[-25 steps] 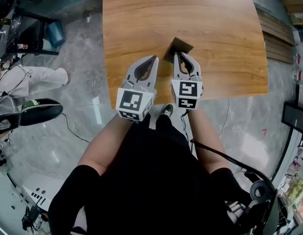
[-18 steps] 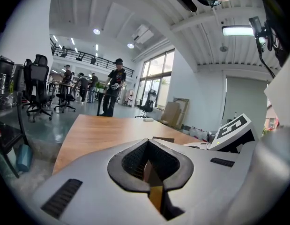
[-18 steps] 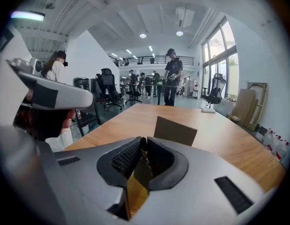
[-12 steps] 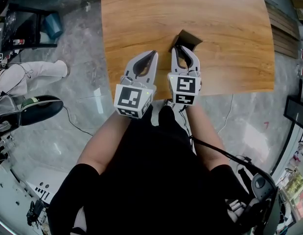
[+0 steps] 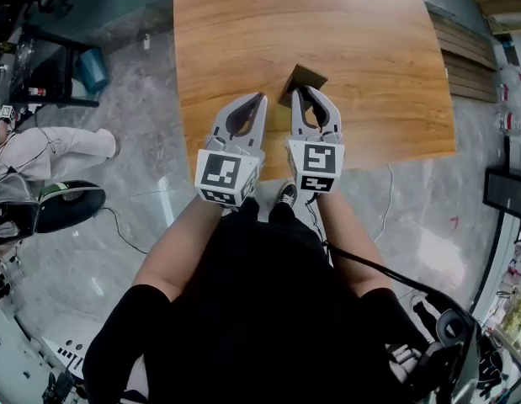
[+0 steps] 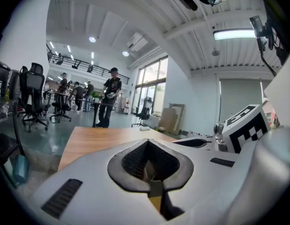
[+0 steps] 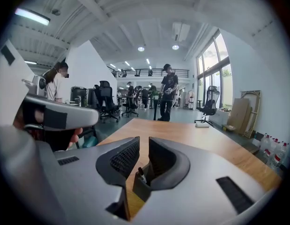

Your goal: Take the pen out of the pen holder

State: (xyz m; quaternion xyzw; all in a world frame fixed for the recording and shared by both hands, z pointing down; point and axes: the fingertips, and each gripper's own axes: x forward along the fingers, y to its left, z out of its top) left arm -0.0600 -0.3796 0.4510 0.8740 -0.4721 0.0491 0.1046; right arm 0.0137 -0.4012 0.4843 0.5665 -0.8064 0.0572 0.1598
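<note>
Hardly anything moved since half second ago: my right gripper (image 5: 312, 96) still at near side of pen holder (image 5: 307, 77), jaws narrowly spread, astride holder. Pen (image 7: 139, 171) stands inside holder, ungripped. Left gripper (image 5: 260, 101) pressed together, empty, just left of holder. Judged: approach done; pinch and lift remain.

The hall is bright: daylight enters through tall windows (image 7: 213, 74), and ceiling lamps (image 6: 234, 33) add white light. Both gripper views bend strongly toward dark round edges; the grey floor (image 5: 138, 133) shows pale glare.
</note>
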